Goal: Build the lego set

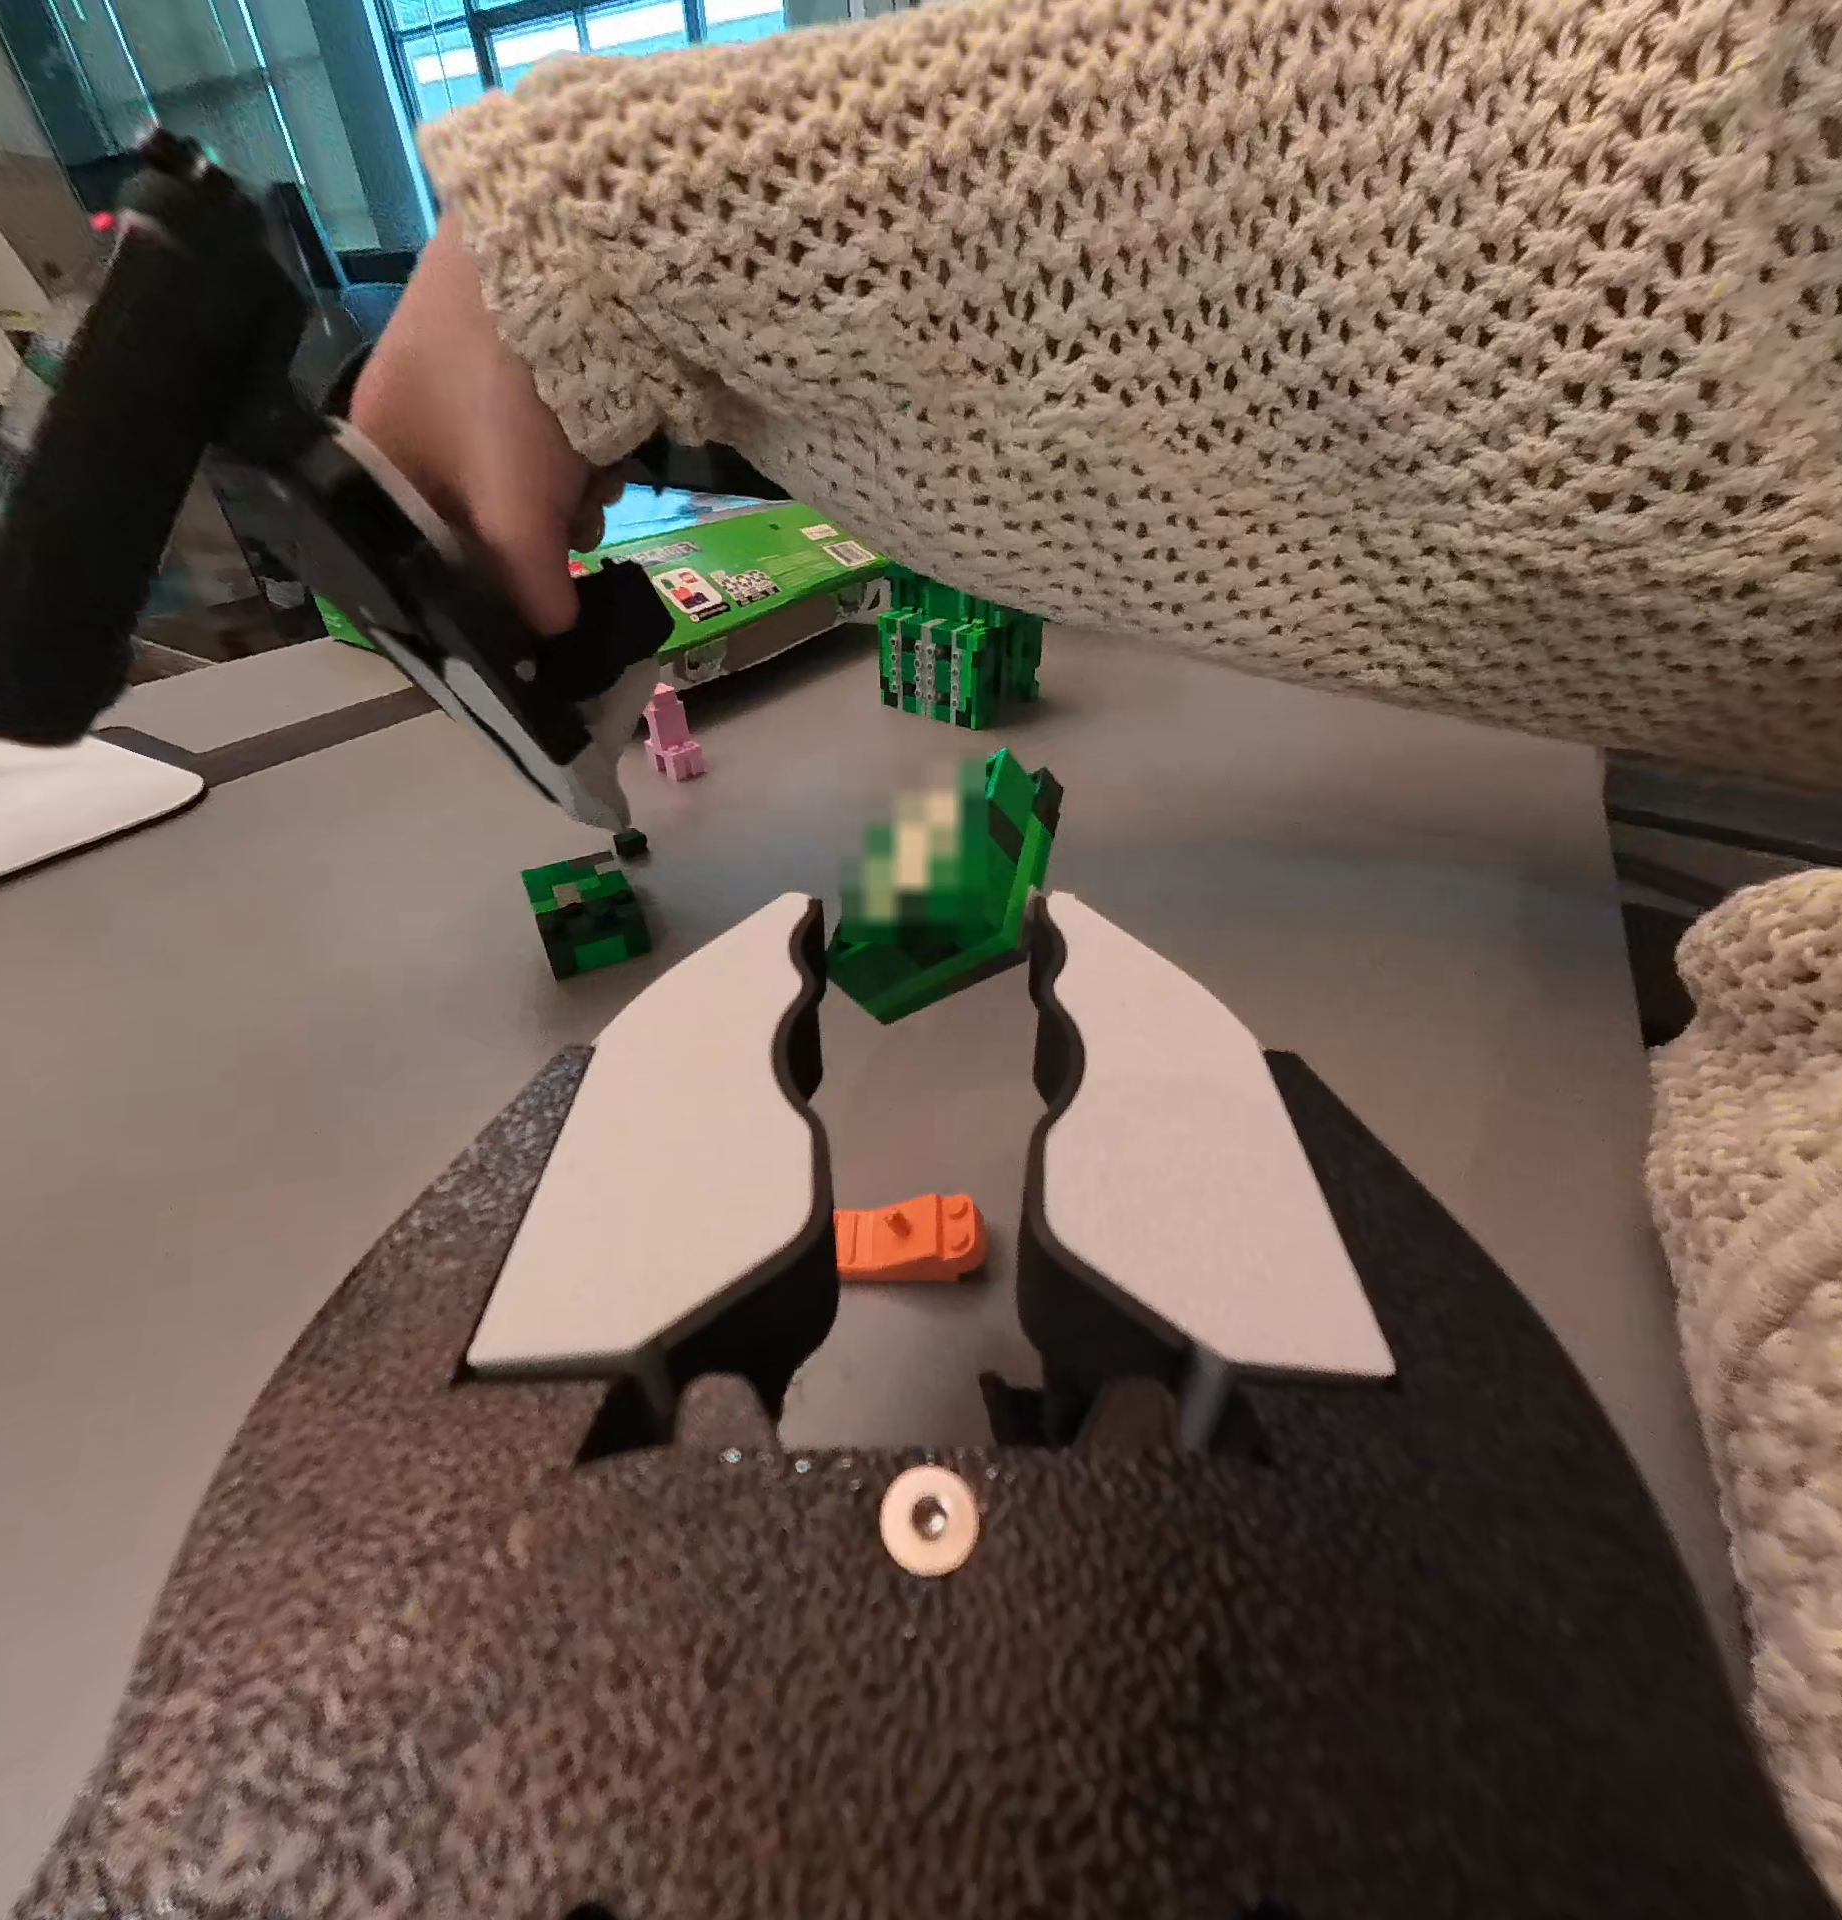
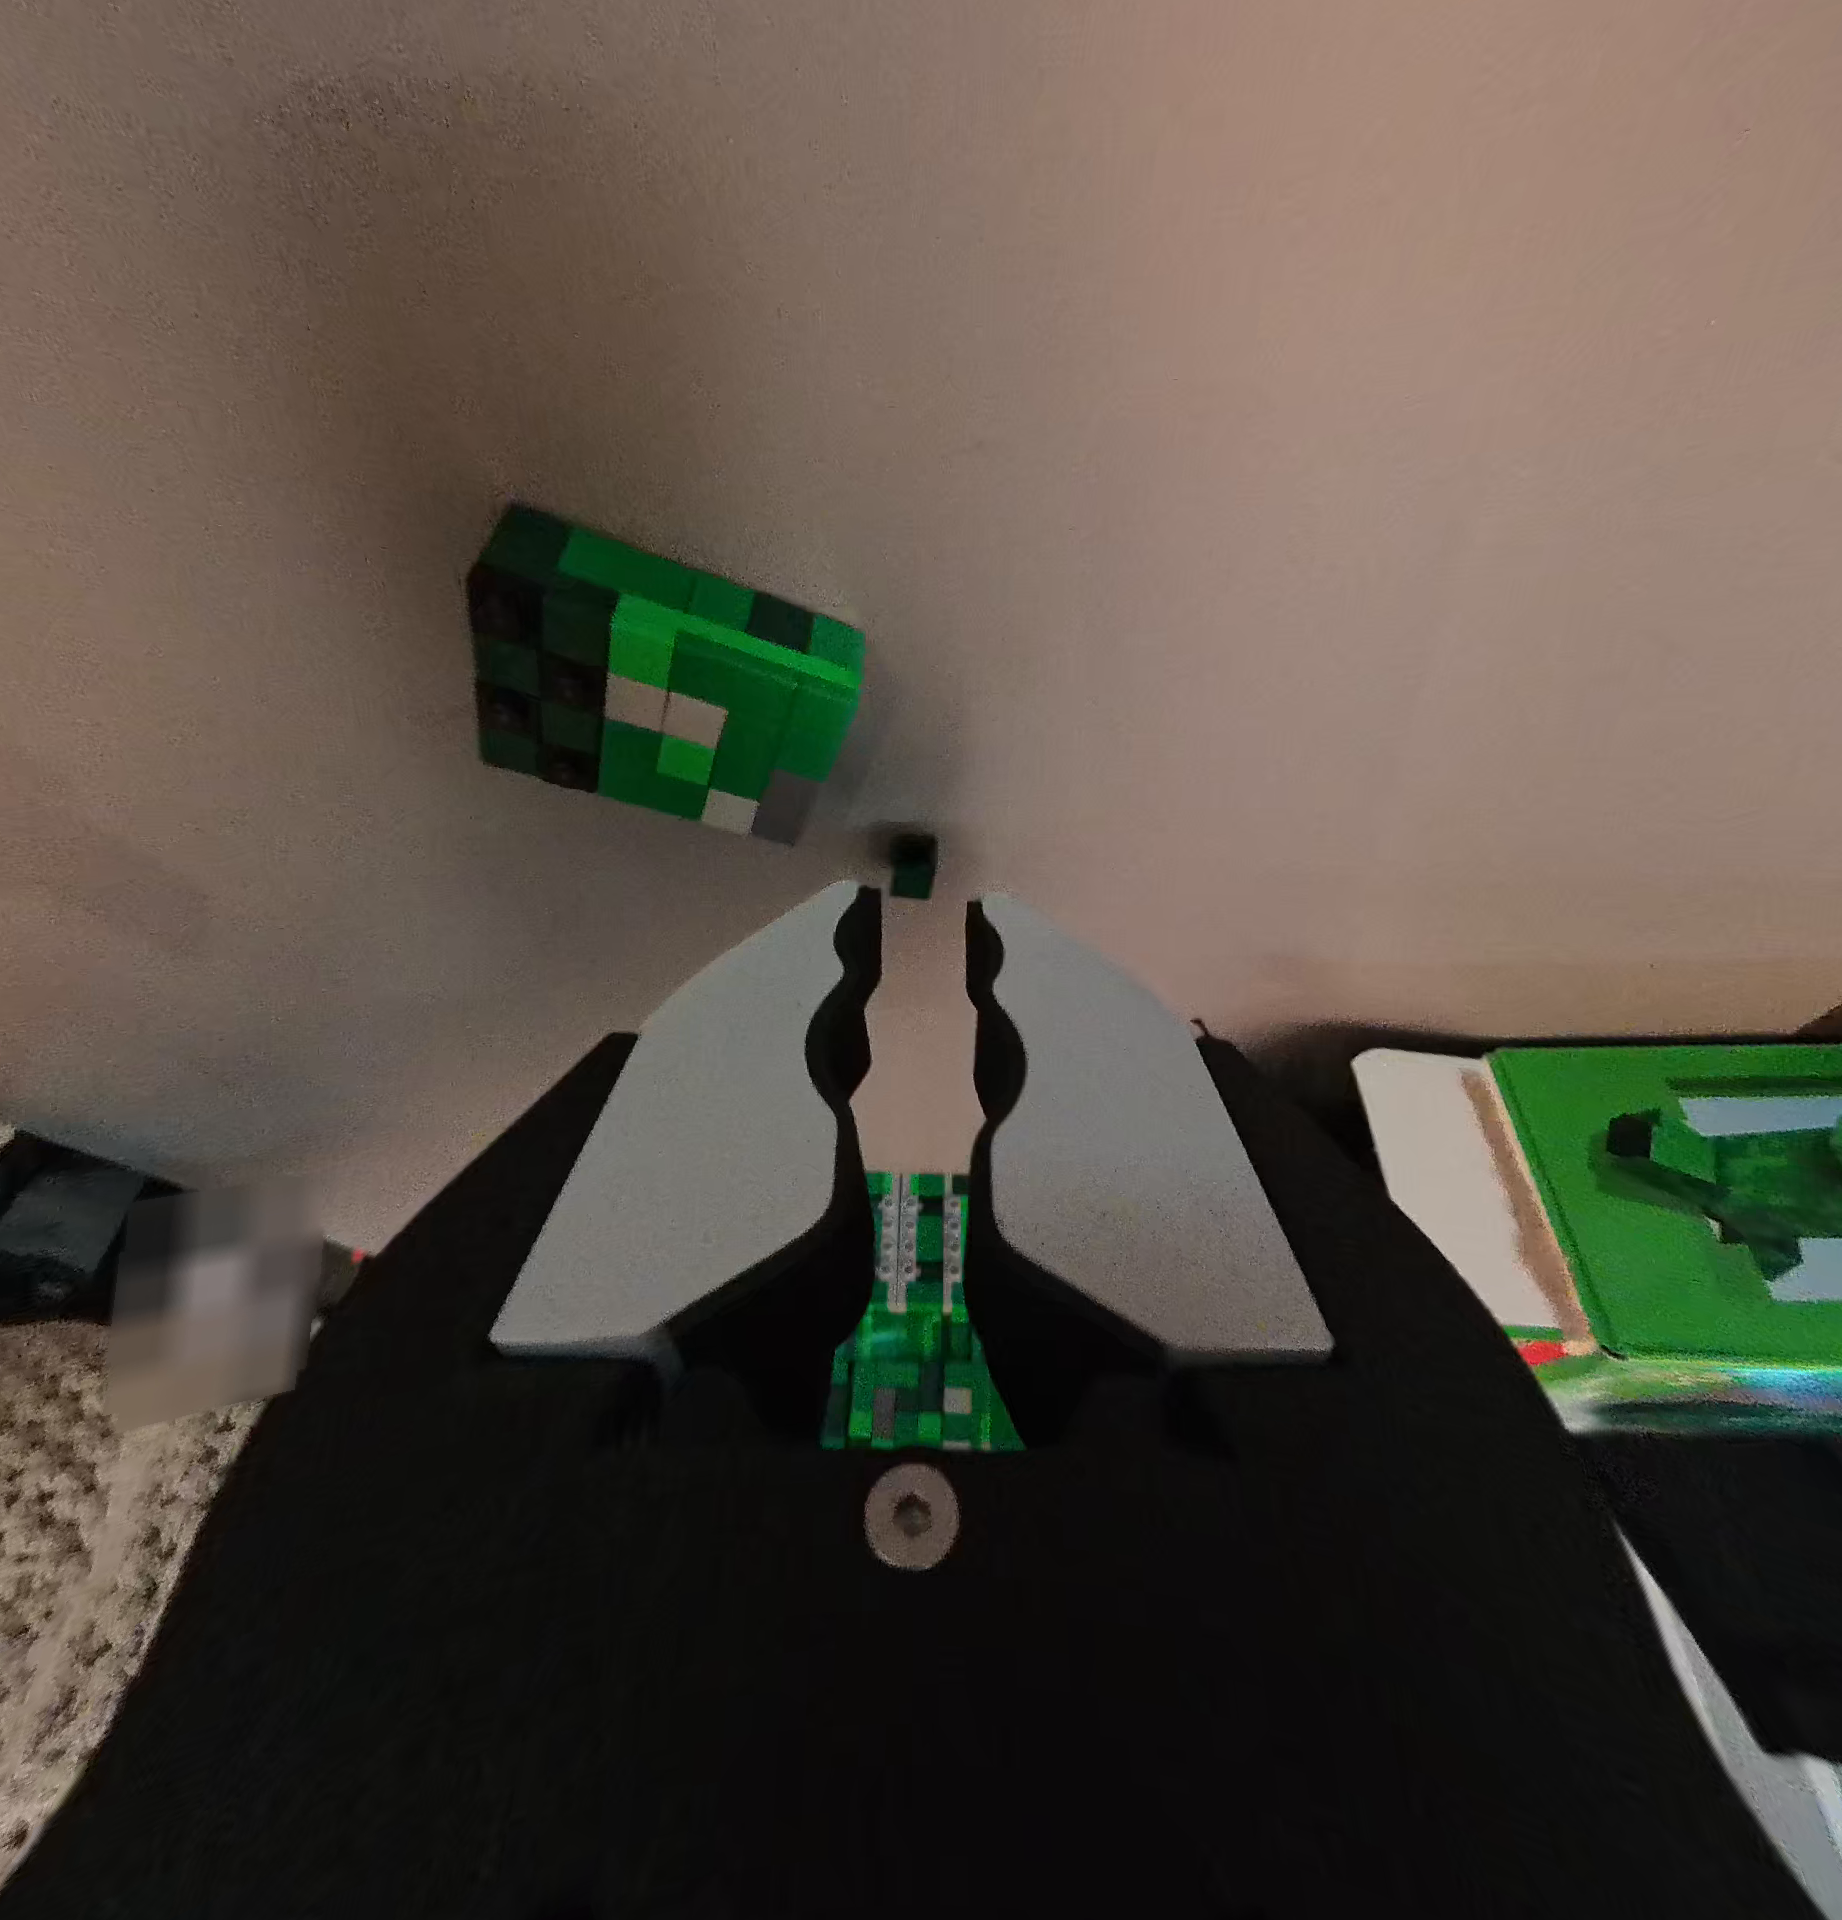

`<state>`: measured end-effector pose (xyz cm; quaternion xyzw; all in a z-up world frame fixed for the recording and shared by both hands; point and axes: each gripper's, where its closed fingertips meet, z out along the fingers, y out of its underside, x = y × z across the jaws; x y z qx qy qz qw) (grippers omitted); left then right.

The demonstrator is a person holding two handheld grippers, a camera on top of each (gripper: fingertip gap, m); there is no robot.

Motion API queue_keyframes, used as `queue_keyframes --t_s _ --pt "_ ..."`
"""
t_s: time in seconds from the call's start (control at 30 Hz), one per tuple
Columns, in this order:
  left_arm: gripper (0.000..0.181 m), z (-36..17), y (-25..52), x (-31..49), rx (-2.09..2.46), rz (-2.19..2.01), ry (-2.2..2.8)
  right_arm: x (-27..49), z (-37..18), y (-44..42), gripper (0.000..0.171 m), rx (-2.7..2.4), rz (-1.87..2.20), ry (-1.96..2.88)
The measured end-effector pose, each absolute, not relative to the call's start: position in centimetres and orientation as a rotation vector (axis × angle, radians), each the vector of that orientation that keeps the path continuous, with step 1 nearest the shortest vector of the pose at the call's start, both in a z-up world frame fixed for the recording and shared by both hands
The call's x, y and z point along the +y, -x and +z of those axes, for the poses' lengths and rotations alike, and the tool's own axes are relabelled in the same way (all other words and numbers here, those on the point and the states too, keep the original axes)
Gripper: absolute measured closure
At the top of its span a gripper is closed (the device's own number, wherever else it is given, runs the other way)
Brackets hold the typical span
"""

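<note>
The only print I can see from my left gripper's camera is on the green set box [image 1: 730, 582] lying at the far side of the table [image 1: 273, 1039]: a band of lettering along its edge, small square pictograms and a barcode-like patch on white labels. I leave the wording untold. From my right gripper's camera the same box [image 2: 1675, 1226] shows only a blurred green figure picture, with no legible lettering.
</note>
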<state>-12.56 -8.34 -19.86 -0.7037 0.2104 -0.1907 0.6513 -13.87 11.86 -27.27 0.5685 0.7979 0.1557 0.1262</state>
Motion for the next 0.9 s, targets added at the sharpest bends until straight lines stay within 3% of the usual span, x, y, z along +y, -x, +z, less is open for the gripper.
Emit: queue_keyframes --t_s 0.67,0.77,0.87,0.9 --pt "0.143 -20.1 12.4 -8.3 0.495 -0.426 1.609 11.8 -28.1 13.7 0.164 2.35 0.504 -1.588" --pt "0.143 -19.9 12.8 -8.2 0.463 -0.409 1.604 10.7 -26.3 14.5 0.164 2.451 0.268 -1.685" --pt "0.144 -19.6 13.6 -8.1 0.407 -0.391 1.594 6.4 -23.2 15.9 0.164 2.615 -0.311 -1.732" --pt "0.157 -19.4 14.0 -8.0 0.381 -0.385 1.586 4.6 -21.9 16.2 0.164 2.667 -0.524 -1.715"
